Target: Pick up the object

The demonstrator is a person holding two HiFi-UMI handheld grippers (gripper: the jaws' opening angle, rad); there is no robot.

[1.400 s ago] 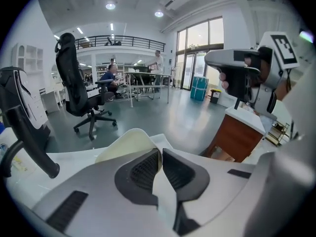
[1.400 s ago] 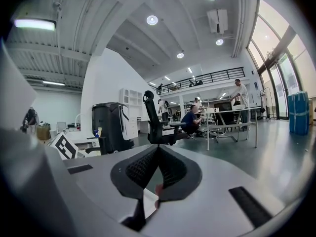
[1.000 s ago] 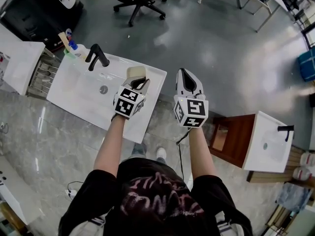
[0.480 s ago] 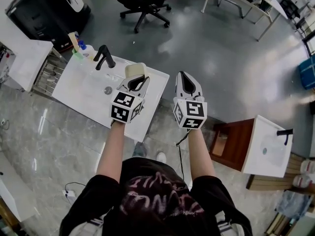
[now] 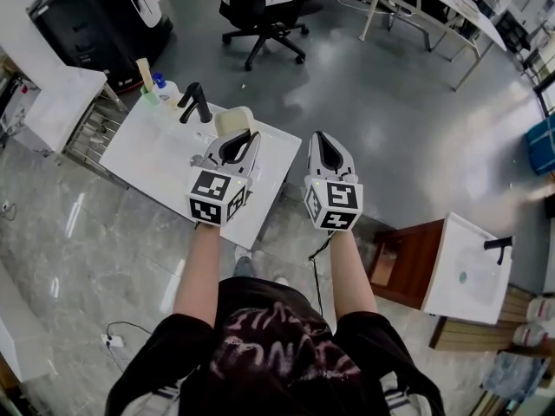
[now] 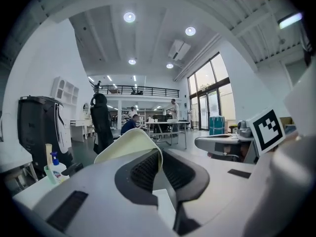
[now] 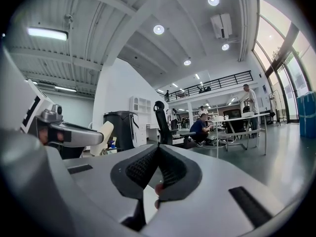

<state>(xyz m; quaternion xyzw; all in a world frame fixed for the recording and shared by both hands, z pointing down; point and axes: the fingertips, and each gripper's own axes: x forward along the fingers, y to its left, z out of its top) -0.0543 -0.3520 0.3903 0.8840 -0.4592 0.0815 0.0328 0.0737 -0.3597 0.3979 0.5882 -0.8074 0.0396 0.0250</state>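
A pale cream, curved pad-like object is pinched at the tips of my left gripper, held in the air over the right end of a white washbasin. The left gripper view shows the object as a bent sheet caught between the dark ribbed pads, with my left gripper shut on it. My right gripper hangs beside it over the grey floor. Its jaws meet at the tips with nothing between them. The cream object also appears at the left of the right gripper view.
A black faucet and small bottles stand at the basin's far edge. A black office chair and a black bin lie beyond. A second basin on a wooden cabinet sits at the right.
The head view has shifted, so the basin now lies further right and lower. The left gripper keeps its hold on the cream object and sits slightly nearer me. The right gripper stays level beside it.
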